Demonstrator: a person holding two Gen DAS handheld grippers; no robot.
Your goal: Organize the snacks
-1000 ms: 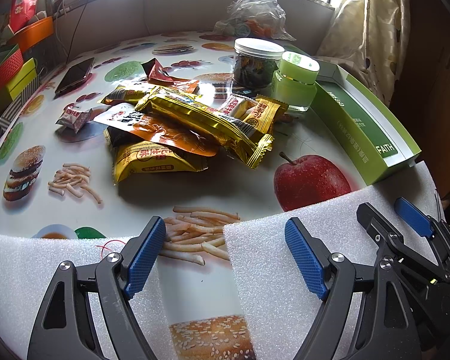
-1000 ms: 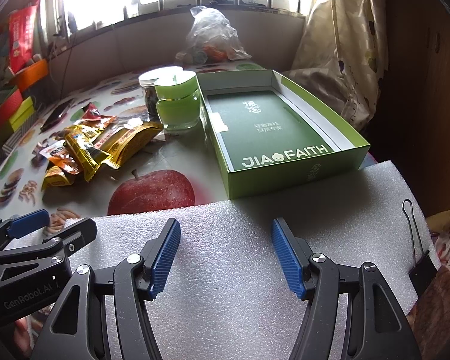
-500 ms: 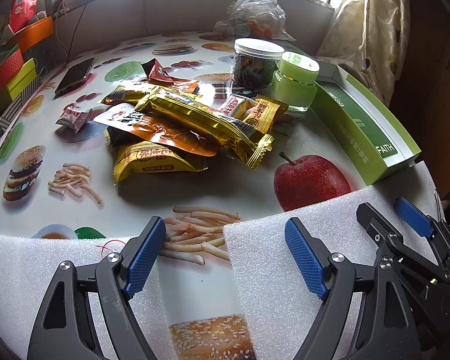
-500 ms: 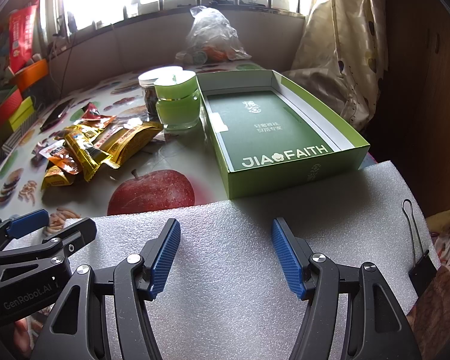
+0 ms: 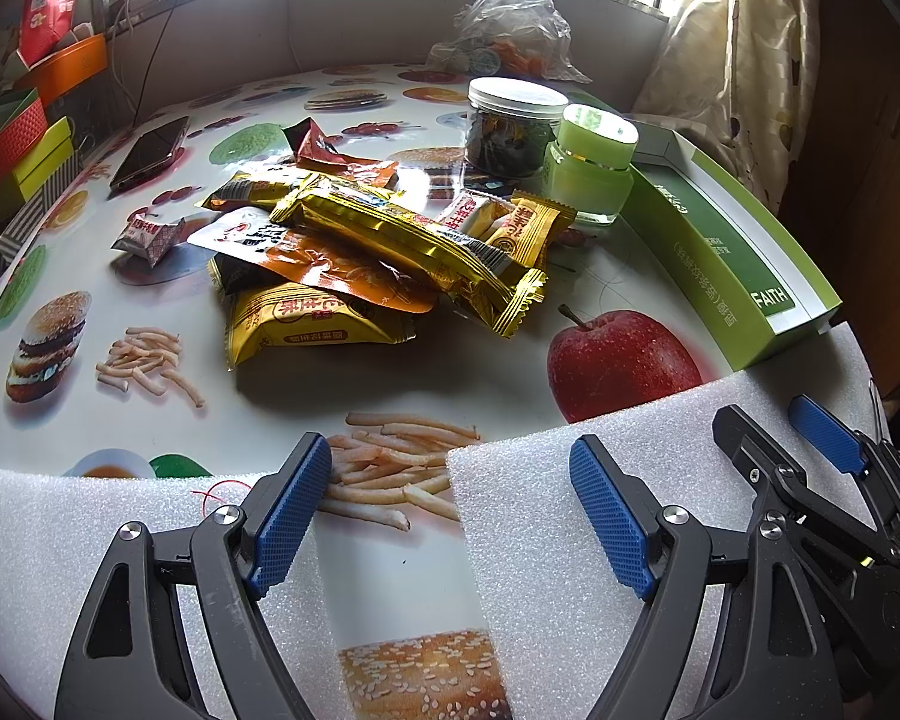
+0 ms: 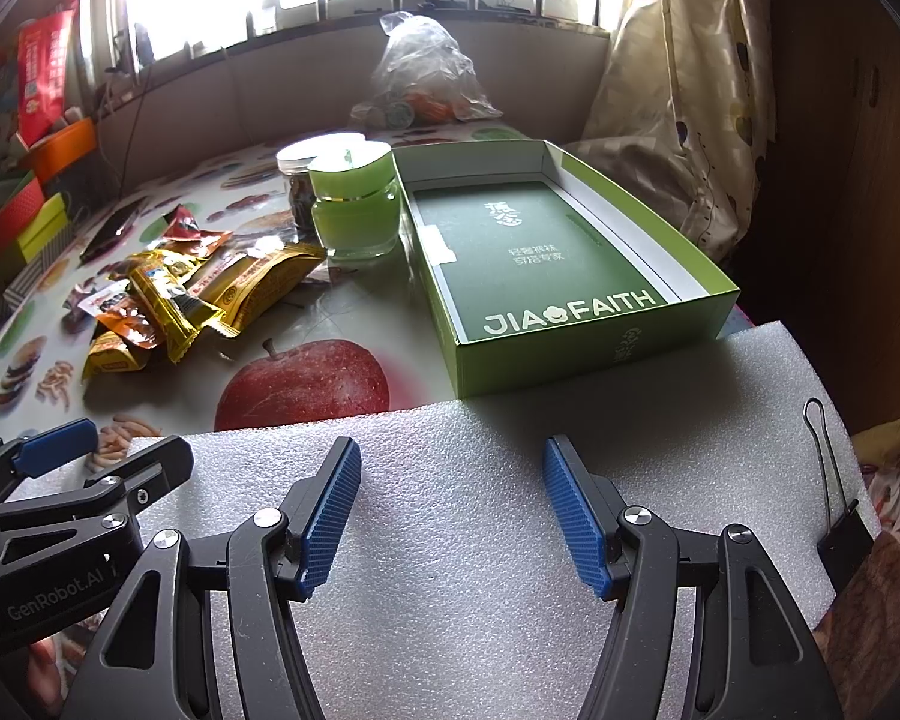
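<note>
Both claws (image 5: 450,516) (image 6: 450,516) wide apart, unladen

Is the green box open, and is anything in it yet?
Open and empty: the green box has no lid on, its printed floor bare.

The plastic bag (image 5: 513,21) at the worktop's far edge blurs its contents; lower snack packets (image 5: 312,324) lie partly covered in the pile.

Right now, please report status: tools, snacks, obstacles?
Left tool open, right tool open, both empty. Snack packets piled, untouched. Green box open. Green jar stands between pile and box.
</note>
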